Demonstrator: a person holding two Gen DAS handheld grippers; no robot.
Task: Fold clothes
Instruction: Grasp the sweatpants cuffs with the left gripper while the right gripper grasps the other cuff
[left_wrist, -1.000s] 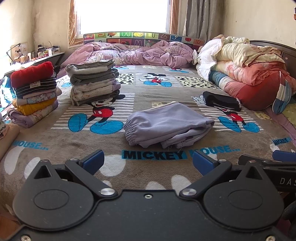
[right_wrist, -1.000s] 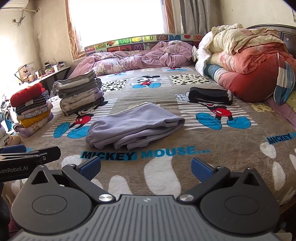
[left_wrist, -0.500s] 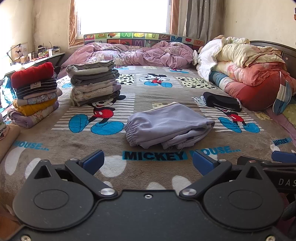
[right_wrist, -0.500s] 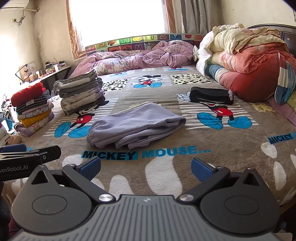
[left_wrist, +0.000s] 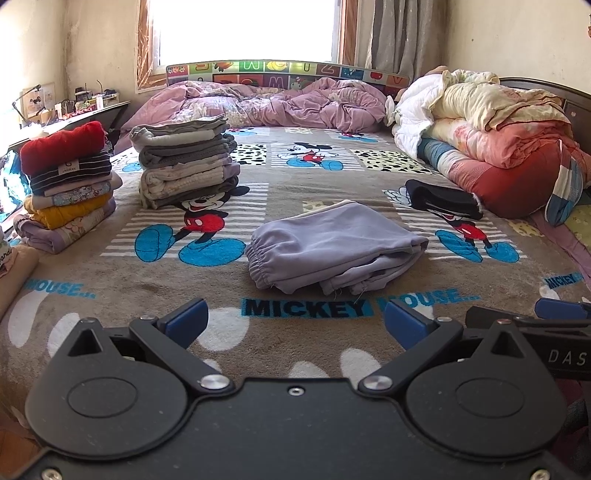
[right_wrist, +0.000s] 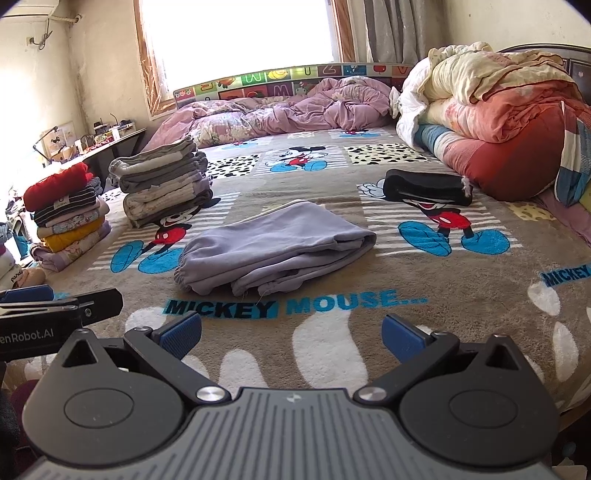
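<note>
Barely shifted since a second ago: both views nudged slightly, clothes unmoved. Brown Mickey Mouse blanket (left_wrist: 110, 280) across the bed, bright window (left_wrist: 243, 29) at top centre, rumpled purple duvet (left_wrist: 280, 99) below it, bundled quilts (left_wrist: 498, 136) at upper right. Folded lavender trousers (left_wrist: 332, 245) at frame centre; grey stack (left_wrist: 184, 162) and colourful stack (left_wrist: 66, 184) at left, black folded garment (left_wrist: 443, 197) right of centre. Left gripper (left_wrist: 295, 319) and right gripper (right_wrist: 291, 332) at bottom edge, fingers spread wide, holding and touching nothing
</note>
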